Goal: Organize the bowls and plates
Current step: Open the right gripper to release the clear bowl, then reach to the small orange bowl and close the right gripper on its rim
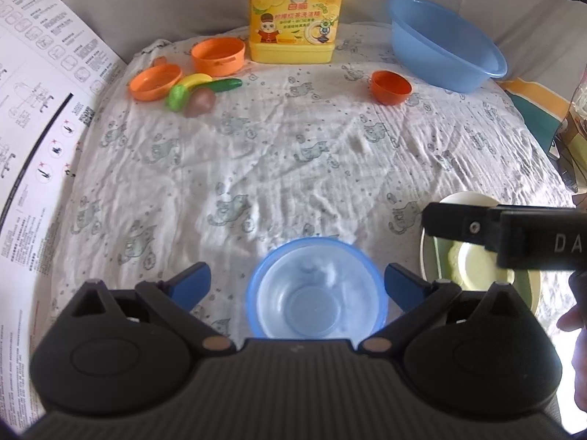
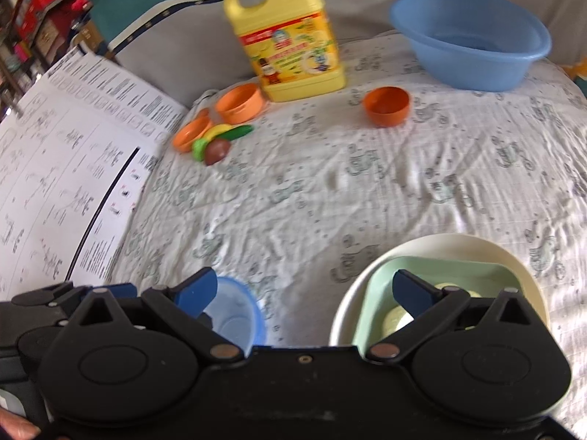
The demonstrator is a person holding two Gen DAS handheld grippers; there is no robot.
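A small clear-blue bowl (image 1: 317,289) sits on the patterned cloth between the fingers of my open left gripper (image 1: 298,286); it also shows in the right wrist view (image 2: 238,315). A cream plate (image 2: 433,253) holding a green square dish (image 2: 455,271) and a small pale dish lies at the near right; it shows in the left wrist view (image 1: 477,267). My right gripper (image 2: 304,289) is open and empty, its right finger over the green dish. An orange cup (image 1: 390,87) stands farther back.
A blue basin (image 1: 444,42) stands at the back right. A yellow detergent jug (image 1: 293,14) stands at the back middle. Orange dishes (image 1: 218,55) and toy vegetables (image 1: 200,91) lie at the back left. A printed sheet (image 1: 40,110) lies on the left.
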